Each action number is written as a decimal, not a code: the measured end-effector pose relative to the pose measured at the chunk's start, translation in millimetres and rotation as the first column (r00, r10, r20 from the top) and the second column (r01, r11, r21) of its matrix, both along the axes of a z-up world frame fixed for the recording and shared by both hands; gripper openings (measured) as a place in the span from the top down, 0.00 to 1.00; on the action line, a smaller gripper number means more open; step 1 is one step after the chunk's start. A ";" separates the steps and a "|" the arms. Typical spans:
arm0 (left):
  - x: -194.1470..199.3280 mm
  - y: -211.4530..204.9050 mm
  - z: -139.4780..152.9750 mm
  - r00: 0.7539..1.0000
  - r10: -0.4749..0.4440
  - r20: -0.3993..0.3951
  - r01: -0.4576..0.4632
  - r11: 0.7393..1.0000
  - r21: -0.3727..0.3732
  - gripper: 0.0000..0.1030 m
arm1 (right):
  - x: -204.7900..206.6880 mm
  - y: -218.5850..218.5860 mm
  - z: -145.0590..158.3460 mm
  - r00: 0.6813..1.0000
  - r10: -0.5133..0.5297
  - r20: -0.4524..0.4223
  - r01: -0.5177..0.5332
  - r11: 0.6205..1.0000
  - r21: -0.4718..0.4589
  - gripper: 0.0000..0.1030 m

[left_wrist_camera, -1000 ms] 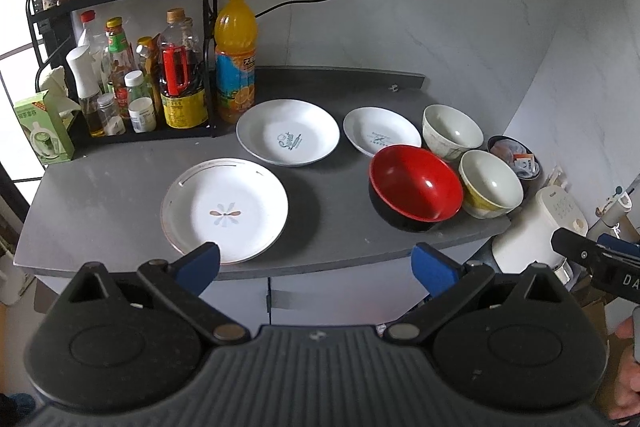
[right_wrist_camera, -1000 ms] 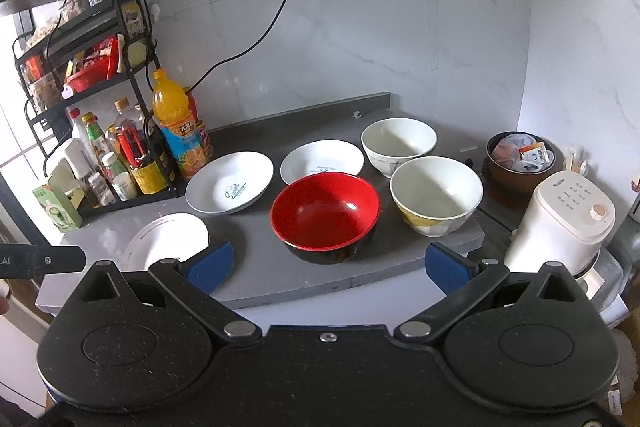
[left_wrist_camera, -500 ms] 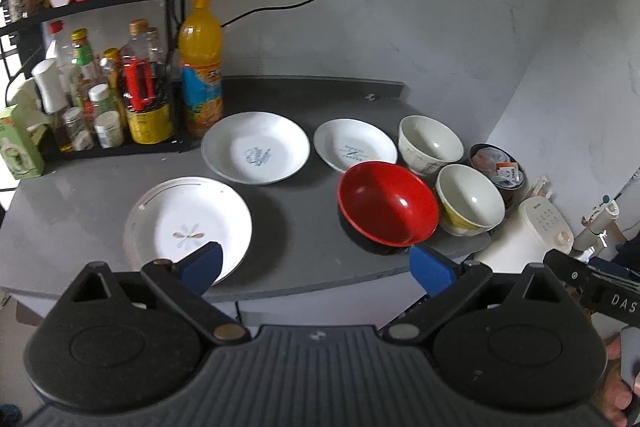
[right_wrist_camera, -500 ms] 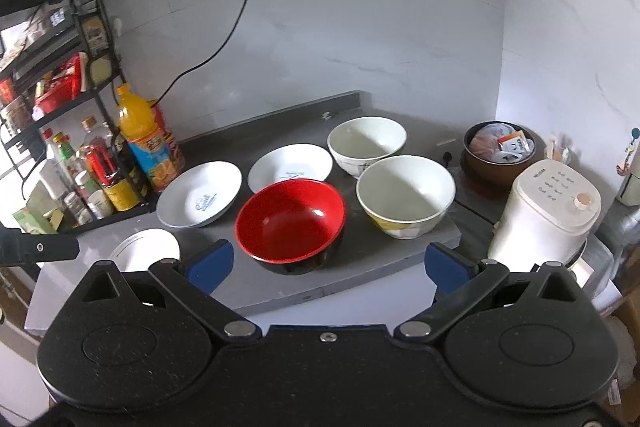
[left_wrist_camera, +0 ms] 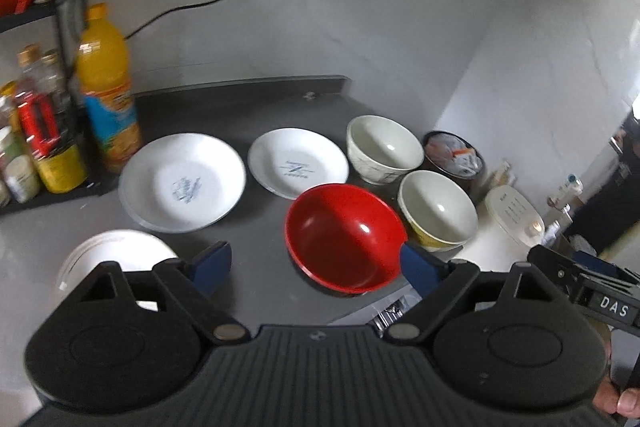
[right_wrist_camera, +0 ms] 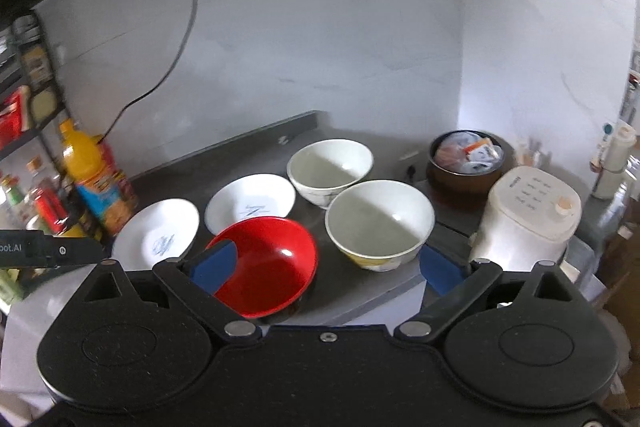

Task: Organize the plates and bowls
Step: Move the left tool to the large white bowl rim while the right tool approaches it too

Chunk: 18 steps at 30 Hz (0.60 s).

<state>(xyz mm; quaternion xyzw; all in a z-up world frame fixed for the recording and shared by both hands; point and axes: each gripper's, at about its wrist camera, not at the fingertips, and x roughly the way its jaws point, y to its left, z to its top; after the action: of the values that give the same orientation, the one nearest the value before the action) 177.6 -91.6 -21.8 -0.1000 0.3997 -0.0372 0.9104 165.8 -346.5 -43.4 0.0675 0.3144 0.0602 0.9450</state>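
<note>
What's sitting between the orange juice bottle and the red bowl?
Two white plates: a larger one nearer the bottle, a smaller one behind the red bowl. The left wrist view shows it best.

On the grey surface (left_wrist_camera: 256,267) the red bowl (left_wrist_camera: 345,239) sits nearest the spread, empty left tongs (left_wrist_camera: 316,269). Behind it lie two white plates (left_wrist_camera: 182,182) (left_wrist_camera: 298,163); beside it, two cream bowls (left_wrist_camera: 438,211) (left_wrist_camera: 385,147). A third plate (left_wrist_camera: 116,251) lies far left of it.

On my grey stone counter (left_wrist_camera: 248,259) I count:
- white shallow ceramic plates: three (left_wrist_camera: 182,181) (left_wrist_camera: 298,161) (left_wrist_camera: 112,255)
- cream ceramic bowls: two (left_wrist_camera: 384,147) (left_wrist_camera: 438,213)
- glossy red plastic bowl (left_wrist_camera: 344,237): one
- orange juice bottle (left_wrist_camera: 106,87): one
</note>
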 end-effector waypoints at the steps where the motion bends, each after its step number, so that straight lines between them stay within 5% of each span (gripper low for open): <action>1: 5.1 0.2 -1.3 1.000 -0.014 -0.001 0.014 1.000 -0.001 0.12 | 3.3 1.3 -1.2 1.000 -0.018 -0.006 0.018 1.000 0.006 0.06; 8: 45.3 -0.1 -5.3 0.992 -0.124 0.003 0.124 0.992 -0.011 0.12 | 20.5 -2.9 -8.5 0.986 -0.160 -0.034 0.162 0.986 0.039 0.06; 18: 93.5 -22.1 -18.7 0.977 -0.210 -0.029 0.209 0.977 -0.044 0.12 | 50.0 -17.0 -25.9 0.968 -0.235 -0.083 0.239 0.970 0.038 0.12</action>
<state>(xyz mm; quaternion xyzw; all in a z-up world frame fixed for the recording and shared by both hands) 271.2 -113.7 -40.6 -0.0765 0.4224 -0.1393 0.8924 215.9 -363.4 -69.4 0.1292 0.3390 -0.0484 0.9306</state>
